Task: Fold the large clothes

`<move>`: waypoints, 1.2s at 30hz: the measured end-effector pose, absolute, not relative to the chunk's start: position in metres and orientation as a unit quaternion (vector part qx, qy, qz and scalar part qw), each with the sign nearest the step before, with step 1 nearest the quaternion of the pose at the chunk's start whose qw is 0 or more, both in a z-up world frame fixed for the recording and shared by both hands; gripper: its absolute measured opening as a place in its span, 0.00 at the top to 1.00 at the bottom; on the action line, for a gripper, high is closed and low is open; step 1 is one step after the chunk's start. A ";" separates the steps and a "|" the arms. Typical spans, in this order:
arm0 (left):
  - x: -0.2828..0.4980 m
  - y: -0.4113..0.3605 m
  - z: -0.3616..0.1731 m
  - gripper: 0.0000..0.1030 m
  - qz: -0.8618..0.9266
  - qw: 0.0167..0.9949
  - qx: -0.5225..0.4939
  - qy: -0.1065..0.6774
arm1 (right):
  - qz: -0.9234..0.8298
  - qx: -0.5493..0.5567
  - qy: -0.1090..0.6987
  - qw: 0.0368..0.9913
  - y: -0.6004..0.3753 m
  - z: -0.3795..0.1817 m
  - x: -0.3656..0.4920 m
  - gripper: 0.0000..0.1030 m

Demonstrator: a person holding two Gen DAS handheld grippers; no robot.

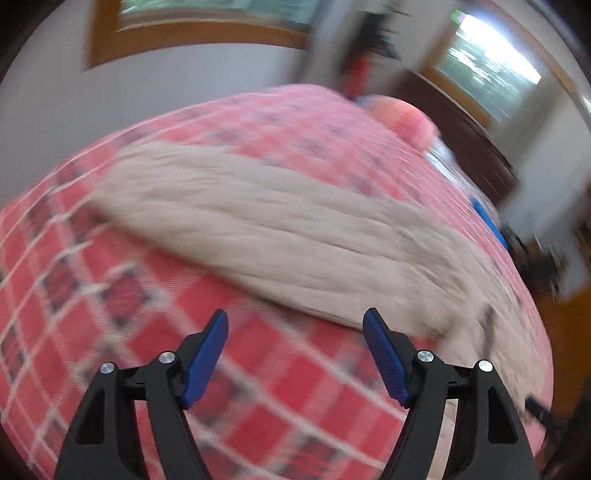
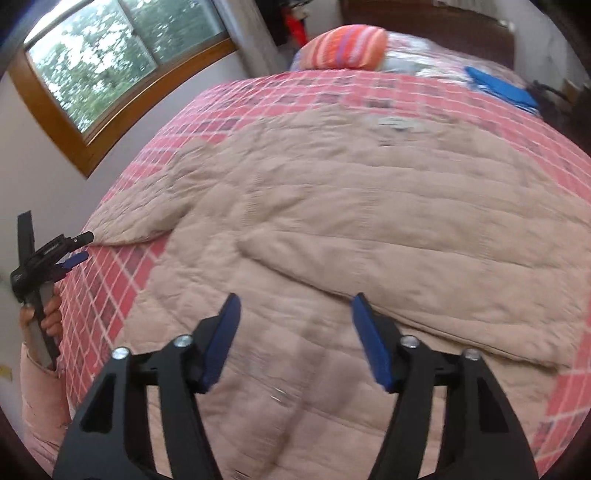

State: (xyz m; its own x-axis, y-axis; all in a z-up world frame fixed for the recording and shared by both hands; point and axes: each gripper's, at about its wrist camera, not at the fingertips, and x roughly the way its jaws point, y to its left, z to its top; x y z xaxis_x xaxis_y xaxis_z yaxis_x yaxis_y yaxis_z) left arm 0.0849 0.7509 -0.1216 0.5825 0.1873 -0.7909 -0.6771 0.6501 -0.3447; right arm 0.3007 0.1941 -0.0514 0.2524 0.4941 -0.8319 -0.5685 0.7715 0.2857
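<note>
A large beige quilted jacket (image 2: 369, 206) lies spread on a bed with a red checked cover (image 2: 229, 99); one sleeve is folded across the body. In the left wrist view a beige sleeve (image 1: 266, 221) stretches across the cover (image 1: 55, 258), blurred by motion. My left gripper (image 1: 295, 354) hovers open above the cover, just short of the sleeve's near edge. It also shows at the left of the right wrist view as the left gripper (image 2: 79, 247), held by a hand near the sleeve's cuff. My right gripper (image 2: 293, 339) is open above the jacket's lower body, nothing between its fingers.
A striped orange pillow (image 2: 351, 46) and a blue folded item (image 2: 498, 88) lie at the head of the bed. Wood-framed windows (image 2: 110, 59) are on the wall to the left. A dark headboard (image 2: 424, 18) stands beyond.
</note>
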 end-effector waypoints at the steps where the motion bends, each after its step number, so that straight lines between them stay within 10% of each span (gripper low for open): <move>1: 0.079 0.766 -0.125 0.27 0.275 0.819 -0.339 0.372 | 0.341 -0.039 0.514 0.786 0.204 -0.053 0.301 0.47; 14: 0.076 0.864 -0.164 0.30 0.309 0.765 -0.459 0.330 | 0.331 -0.055 0.561 0.757 0.258 -0.098 0.327 0.81; 21: 0.072 0.874 -0.163 0.89 0.333 0.760 -0.459 0.318 | 0.331 -0.062 0.565 0.753 0.260 -0.111 0.330 0.84; 36: 0.114 0.770 -0.082 0.96 0.222 0.868 -0.339 0.288 | 0.334 -0.046 0.569 0.750 0.256 -0.113 0.334 0.85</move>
State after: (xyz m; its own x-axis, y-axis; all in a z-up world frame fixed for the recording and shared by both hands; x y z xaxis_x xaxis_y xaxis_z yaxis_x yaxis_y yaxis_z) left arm 0.1142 0.7695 -0.0820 0.7354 0.1896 -0.6506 -0.5805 0.6716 -0.4604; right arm 0.3335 0.2556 -0.1127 0.1286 0.4492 -0.8841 -0.5533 0.7724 0.3120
